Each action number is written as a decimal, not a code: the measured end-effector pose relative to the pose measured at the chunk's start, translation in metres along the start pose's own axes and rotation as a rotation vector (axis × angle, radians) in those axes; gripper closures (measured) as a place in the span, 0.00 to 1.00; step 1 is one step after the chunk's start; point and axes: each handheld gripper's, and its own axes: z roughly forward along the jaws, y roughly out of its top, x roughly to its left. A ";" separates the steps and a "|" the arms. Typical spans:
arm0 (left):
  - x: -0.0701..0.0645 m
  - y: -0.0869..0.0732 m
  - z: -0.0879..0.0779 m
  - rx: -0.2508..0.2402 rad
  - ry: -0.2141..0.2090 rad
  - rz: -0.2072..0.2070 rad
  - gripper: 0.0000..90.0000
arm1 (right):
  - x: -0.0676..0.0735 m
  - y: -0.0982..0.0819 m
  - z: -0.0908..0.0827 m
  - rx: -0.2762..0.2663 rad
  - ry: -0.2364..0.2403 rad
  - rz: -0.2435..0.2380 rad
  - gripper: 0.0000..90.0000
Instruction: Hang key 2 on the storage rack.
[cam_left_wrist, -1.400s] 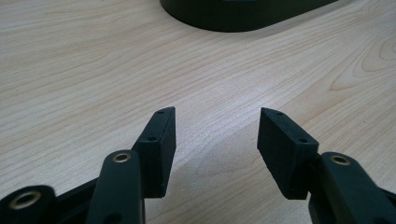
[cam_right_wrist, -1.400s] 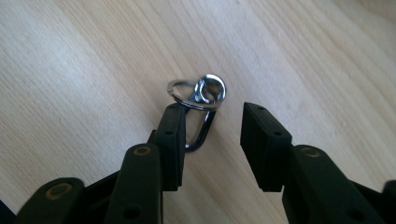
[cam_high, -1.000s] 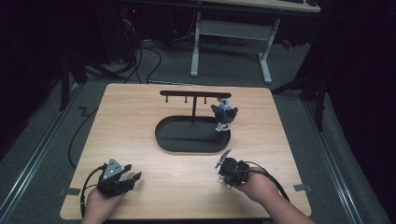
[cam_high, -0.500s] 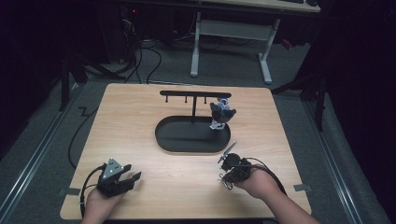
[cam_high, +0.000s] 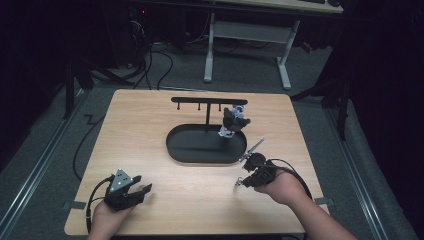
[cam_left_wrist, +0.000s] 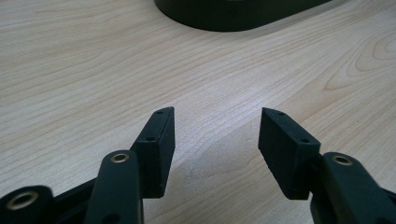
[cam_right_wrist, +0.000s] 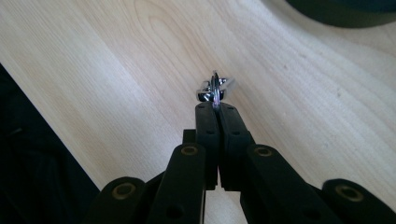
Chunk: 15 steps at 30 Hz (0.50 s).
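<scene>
A black stand has an oval base (cam_high: 200, 147) and a post with a hooked crossbar (cam_high: 200, 100). From the bar's right end hangs a small dark, blue and white charm (cam_high: 233, 120). My right gripper (cam_high: 242, 181) is held above the table just right of the base, shut on a small shiny metal ring piece (cam_right_wrist: 214, 88) that pokes out past its tips (cam_right_wrist: 215, 109). My left gripper (cam_high: 143, 190) rests at the table's front left, open, with bare wood between its jaws (cam_left_wrist: 215, 135).
The wooden table (cam_high: 150, 130) stands on a grey floor. The stand's base edge (cam_left_wrist: 233, 14) lies ahead of my left gripper and shows at the top right in the right gripper view (cam_right_wrist: 345, 11). A white desk frame (cam_high: 245, 45) stands behind the table.
My right hand has lifted and drifted a little right and toward the stand, keeping the metal piece pinched. The left hand has stayed where it was.
</scene>
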 end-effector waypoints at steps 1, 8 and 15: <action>0.000 0.000 0.000 -0.003 -0.001 -0.003 0.52 | -0.001 0.002 -0.002 -0.007 0.004 -0.003 0.99; 0.001 -0.001 -0.001 -0.009 -0.003 -0.010 0.52 | -0.008 0.017 -0.017 -0.031 0.020 0.023 0.99; 0.002 -0.001 -0.002 -0.008 -0.007 -0.009 0.52 | -0.016 0.037 -0.033 -0.062 0.001 0.035 0.99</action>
